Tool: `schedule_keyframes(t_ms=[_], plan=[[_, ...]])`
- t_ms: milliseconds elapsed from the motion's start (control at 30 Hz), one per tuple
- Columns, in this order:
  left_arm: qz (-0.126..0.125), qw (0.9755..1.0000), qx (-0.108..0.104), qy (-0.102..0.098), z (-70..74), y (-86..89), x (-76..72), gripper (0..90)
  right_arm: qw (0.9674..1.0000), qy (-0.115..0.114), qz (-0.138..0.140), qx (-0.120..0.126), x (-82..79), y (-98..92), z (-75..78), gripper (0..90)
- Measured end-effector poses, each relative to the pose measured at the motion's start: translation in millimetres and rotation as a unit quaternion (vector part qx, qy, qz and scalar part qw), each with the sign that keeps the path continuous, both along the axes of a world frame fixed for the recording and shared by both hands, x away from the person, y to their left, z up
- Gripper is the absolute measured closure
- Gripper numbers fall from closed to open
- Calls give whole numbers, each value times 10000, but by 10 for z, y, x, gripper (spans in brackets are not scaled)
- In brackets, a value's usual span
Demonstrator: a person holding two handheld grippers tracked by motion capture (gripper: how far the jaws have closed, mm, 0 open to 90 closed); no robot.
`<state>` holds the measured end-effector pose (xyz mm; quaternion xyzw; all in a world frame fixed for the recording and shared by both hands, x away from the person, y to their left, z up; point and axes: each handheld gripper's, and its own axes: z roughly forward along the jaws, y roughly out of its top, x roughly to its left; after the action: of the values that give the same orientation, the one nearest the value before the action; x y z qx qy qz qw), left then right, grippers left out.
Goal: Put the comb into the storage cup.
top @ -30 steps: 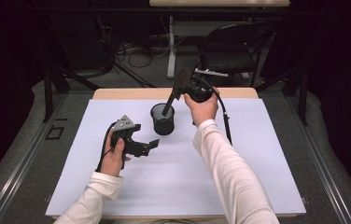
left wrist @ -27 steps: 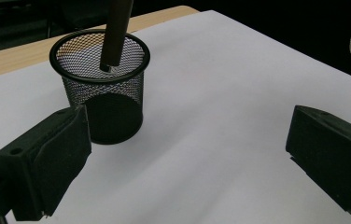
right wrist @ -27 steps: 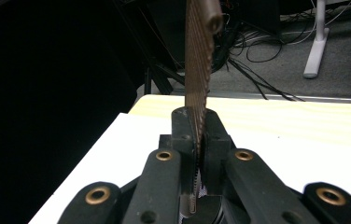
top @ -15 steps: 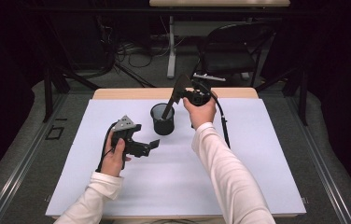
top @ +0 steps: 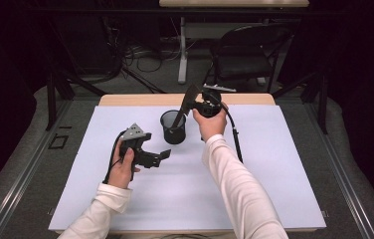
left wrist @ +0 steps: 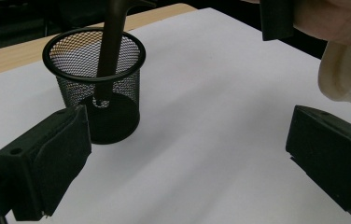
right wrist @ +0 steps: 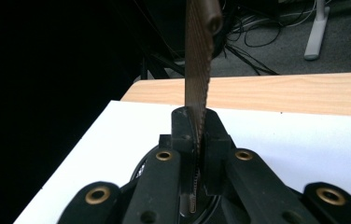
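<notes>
Two tongs, one cup, one utensil on the desk point(top: 274, 199). Left tongs point(top: 161, 156) released, hovering above the white sheet. One black mesh cup point(top: 173, 127) upright mid-desk. Right tongs point(top: 191, 102) clenched on one dark ridged utensil point(left wrist: 110, 51), lower end inside the cup.
</notes>
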<state>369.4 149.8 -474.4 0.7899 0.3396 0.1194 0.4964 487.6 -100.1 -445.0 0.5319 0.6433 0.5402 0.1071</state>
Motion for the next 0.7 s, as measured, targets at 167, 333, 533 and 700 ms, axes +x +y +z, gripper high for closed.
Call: schedule_keyframes(t_ms=[167, 333, 533, 700], plan=[[-19, 10000, 14, 8, -7, -18, -3, 4, 10000, 46, -15, 38, 5, 4, -39, 871], [-29, 10000, 23, 6, -7, -20, -4, 4, 10000, 85, -14, 35, 8, 19, -81, 871], [-31, 10000, 31, 14, -11, -22, -3, 4, 9999, 137, 20, 27, 12, 46, -140, 871], [-27, 10000, 37, 4, -10, -20, -2, 4, 9999, 160, 24, 57, 18, 66, -180, 871]])
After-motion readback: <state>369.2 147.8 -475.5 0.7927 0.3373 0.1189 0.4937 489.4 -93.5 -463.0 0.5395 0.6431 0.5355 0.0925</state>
